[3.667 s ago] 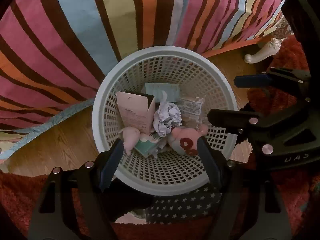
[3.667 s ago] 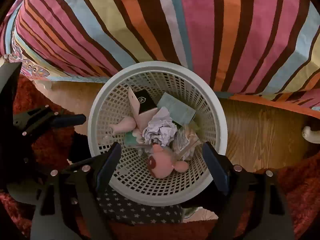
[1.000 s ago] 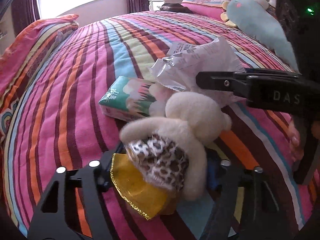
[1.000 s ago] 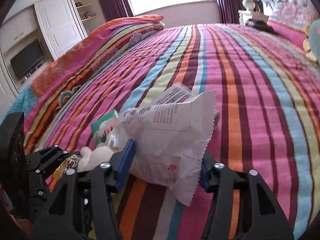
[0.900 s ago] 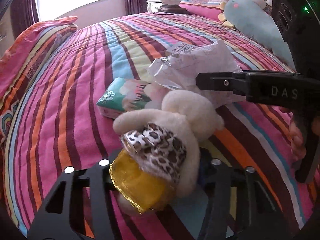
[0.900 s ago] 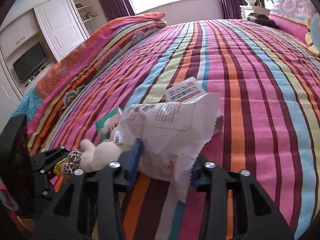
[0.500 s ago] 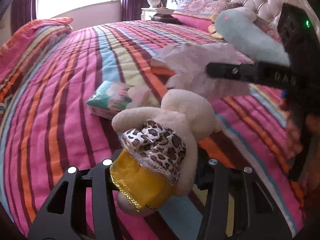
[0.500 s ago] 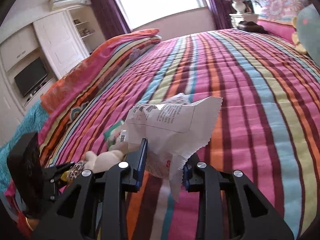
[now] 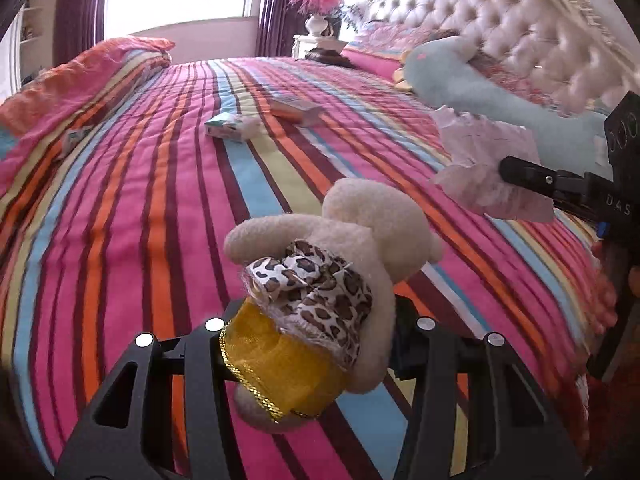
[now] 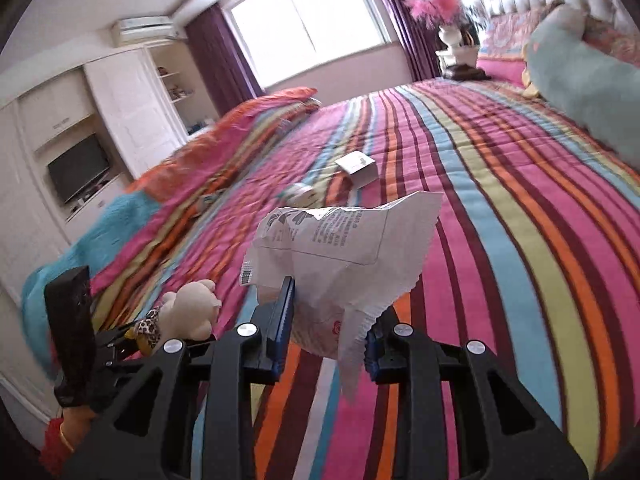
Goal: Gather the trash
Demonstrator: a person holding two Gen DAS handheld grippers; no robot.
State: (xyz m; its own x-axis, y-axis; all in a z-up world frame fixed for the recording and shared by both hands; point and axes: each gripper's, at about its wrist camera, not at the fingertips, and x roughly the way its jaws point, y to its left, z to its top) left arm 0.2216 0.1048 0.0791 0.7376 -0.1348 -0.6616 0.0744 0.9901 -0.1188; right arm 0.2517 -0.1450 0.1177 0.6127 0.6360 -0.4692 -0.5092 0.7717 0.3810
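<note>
My left gripper (image 9: 316, 340) is shut on a cream plush toy (image 9: 360, 232) with a leopard-print bow and a gold ribbon, held above the striped bed (image 9: 160, 200). The toy also shows in the right wrist view (image 10: 188, 312). My right gripper (image 10: 328, 320) is shut on a crumpled white plastic wrapper (image 10: 340, 244), also lifted off the bed. The wrapper shows at the right of the left wrist view (image 9: 484, 168). A tissue pack (image 9: 228, 127) and a small box (image 9: 296, 109) lie farther up the bed.
A blue plush whale (image 9: 480, 80) lies by the tufted headboard (image 9: 500, 20). A rolled quilt (image 10: 240, 128) runs along the bed's far side. A white wardrobe with a TV (image 10: 78, 172) stands beyond. A small wrapper (image 9: 74, 138) lies near the quilt.
Both grippers closed on the toy and the wrapper on the bed, then lifted them and pulled back. The tissue pack and box now lie farther away. Earlier still, both hung over the trash basket.
</note>
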